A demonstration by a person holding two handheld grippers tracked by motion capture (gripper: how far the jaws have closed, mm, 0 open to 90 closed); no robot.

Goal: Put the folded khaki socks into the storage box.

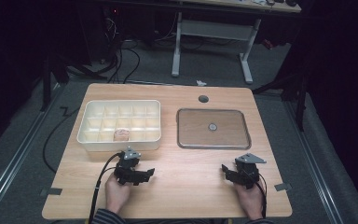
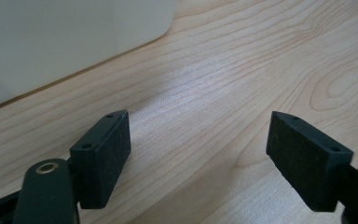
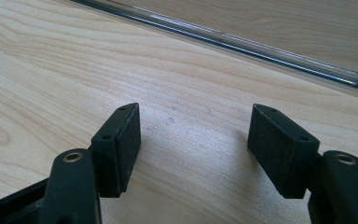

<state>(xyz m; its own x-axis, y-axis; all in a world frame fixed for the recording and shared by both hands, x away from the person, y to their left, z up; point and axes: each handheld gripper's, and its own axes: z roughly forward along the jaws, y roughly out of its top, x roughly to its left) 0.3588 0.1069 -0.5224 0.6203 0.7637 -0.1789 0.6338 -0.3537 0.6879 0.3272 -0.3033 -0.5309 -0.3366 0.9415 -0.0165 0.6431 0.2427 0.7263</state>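
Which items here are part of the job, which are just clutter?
In play:
left gripper, open
right gripper, open
white divided box
brownish item in its front row
clear tray
small round piece on the tray

Lying about:
table grommet
desk frame behind
floor cables

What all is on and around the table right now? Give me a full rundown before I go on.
Wooden table: one, light wood, centre of the high view.
Compartment box: one, cream, left half of the table, divided into small cells.
Small brownish item: one, in a front-row cell of the box; too small to identify.
Clear tray: one, transparent with a dark rim, right half of the table.
Small round disc: one, grey, middle of the tray.
Grommet hole: one, dark, far edge of the table.
Desk frame: one, white legs, behind the table.
Left gripper: black, jaws apart, front left.
Right gripper: black, jaws apart, front right.
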